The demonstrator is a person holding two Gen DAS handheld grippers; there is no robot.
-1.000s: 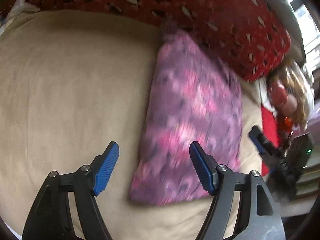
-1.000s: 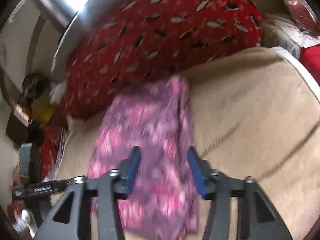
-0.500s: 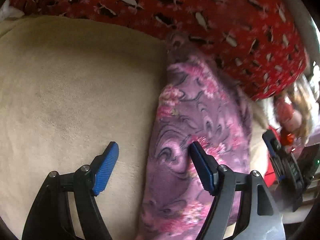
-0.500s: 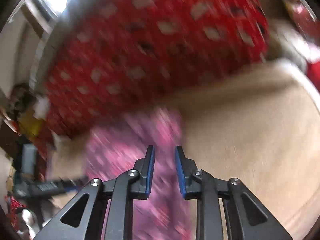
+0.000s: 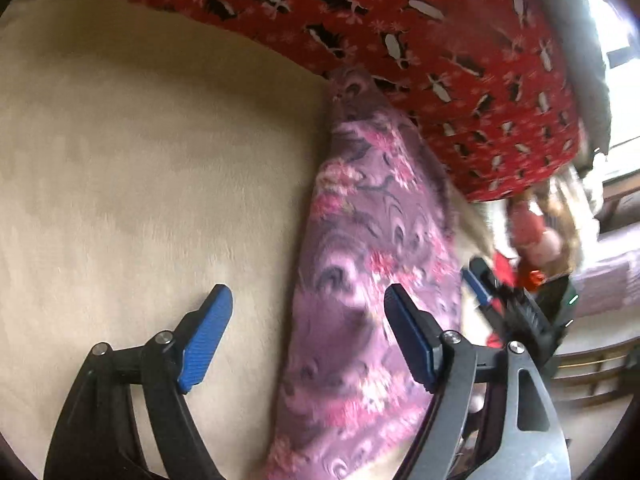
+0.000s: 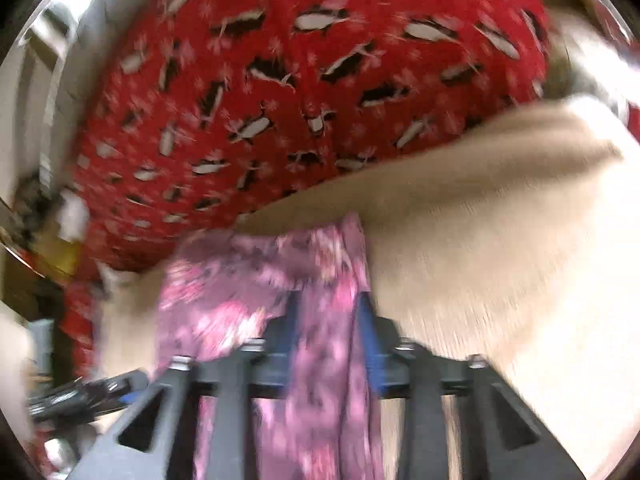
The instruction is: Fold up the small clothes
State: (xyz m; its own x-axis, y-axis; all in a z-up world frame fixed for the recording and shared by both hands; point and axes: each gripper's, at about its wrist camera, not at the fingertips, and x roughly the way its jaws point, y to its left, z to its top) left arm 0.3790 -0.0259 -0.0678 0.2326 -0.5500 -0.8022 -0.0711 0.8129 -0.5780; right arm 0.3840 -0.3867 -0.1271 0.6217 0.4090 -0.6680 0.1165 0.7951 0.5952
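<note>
A purple garment with a pink flower print (image 5: pixel 372 264) lies on the beige bed cover (image 5: pixel 140 168), its far end against a red patterned pillow (image 5: pixel 460 60). My left gripper (image 5: pixel 308 340) is open and empty, with its right finger over the garment's left part. My right gripper (image 6: pixel 330 324) is shut on the garment (image 6: pixel 240 276) and holds a fold of the cloth bunched between its blue pads. The right gripper also shows in the left wrist view (image 5: pixel 500 300) at the garment's right edge.
The red pillow (image 6: pixel 300 100) runs along the far side of the bed. A doll and red items (image 5: pixel 536 232) lie to the right past the bed's edge. The beige cover (image 6: pixel 500 260) spreads wide to the garment's other side.
My right gripper has closed from open onto the garment and pulled the cloth up into a narrower bunch. My left gripper has stayed open and moved closer along the garment's left edge.
</note>
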